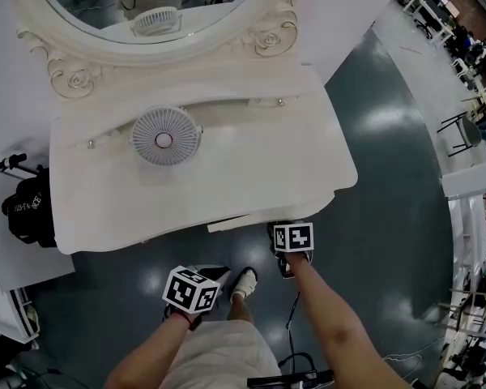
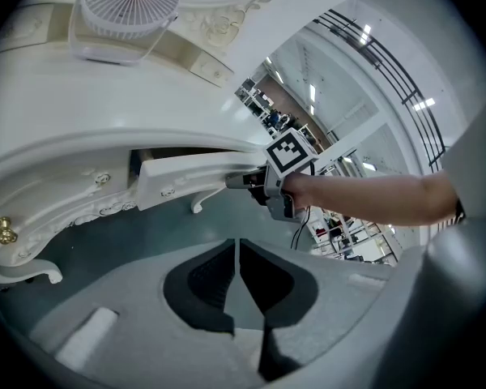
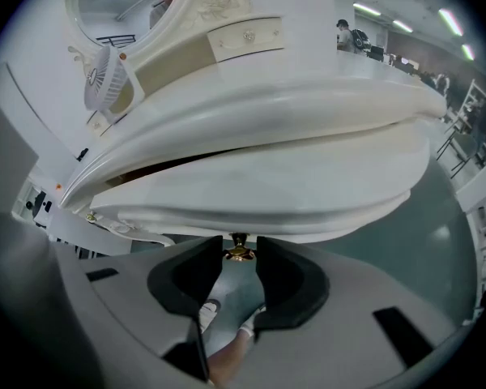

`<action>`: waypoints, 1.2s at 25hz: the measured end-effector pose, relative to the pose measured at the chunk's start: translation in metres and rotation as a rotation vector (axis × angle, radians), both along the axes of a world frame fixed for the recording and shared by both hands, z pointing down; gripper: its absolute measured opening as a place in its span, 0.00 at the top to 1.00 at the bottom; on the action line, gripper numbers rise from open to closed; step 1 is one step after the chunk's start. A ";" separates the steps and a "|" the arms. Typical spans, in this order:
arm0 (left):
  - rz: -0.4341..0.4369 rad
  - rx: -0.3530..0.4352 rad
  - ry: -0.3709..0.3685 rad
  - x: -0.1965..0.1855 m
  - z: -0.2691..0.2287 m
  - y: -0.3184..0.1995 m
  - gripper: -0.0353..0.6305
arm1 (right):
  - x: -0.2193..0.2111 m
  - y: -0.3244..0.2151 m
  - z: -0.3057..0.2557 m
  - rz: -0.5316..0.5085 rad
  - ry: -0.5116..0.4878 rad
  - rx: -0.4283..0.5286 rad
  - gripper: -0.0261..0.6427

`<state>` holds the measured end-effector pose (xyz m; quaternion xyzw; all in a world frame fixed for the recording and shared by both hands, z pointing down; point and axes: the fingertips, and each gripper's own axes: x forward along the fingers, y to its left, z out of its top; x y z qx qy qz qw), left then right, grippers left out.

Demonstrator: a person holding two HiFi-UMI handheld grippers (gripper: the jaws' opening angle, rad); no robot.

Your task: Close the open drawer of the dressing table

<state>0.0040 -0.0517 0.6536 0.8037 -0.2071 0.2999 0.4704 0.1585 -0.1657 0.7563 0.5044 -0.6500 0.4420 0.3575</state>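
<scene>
Knob (image 3: 239,254) of the drawer (image 1: 239,220) at the table's (image 1: 308,160) 5 o'clock edge pinched by part-open fingers of the right gripper (image 3: 238,245), likely for pushing shut; fingers of the left gripper (image 2: 238,254) closed on nothing, spare.

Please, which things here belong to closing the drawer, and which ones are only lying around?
Belong to the job: drawer, its knob, right gripper closed on the knob, dressing table.
Lying around: fan, mirror, black bag, left gripper, shut and empty.
</scene>
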 end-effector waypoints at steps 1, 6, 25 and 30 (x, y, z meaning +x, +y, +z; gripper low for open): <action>0.001 0.000 -0.001 0.000 0.000 0.000 0.93 | 0.000 -0.002 0.000 0.004 0.000 0.001 0.76; 0.000 -0.006 -0.003 -0.001 0.003 -0.001 0.93 | -0.001 -0.010 0.000 0.022 -0.007 0.004 0.76; -0.019 -0.010 -0.011 -0.008 0.010 -0.013 0.93 | -0.006 -0.048 -0.004 0.112 -0.057 0.142 0.76; -0.023 -0.011 -0.011 -0.008 0.013 -0.017 0.93 | -0.006 -0.051 -0.004 0.126 -0.075 0.148 0.76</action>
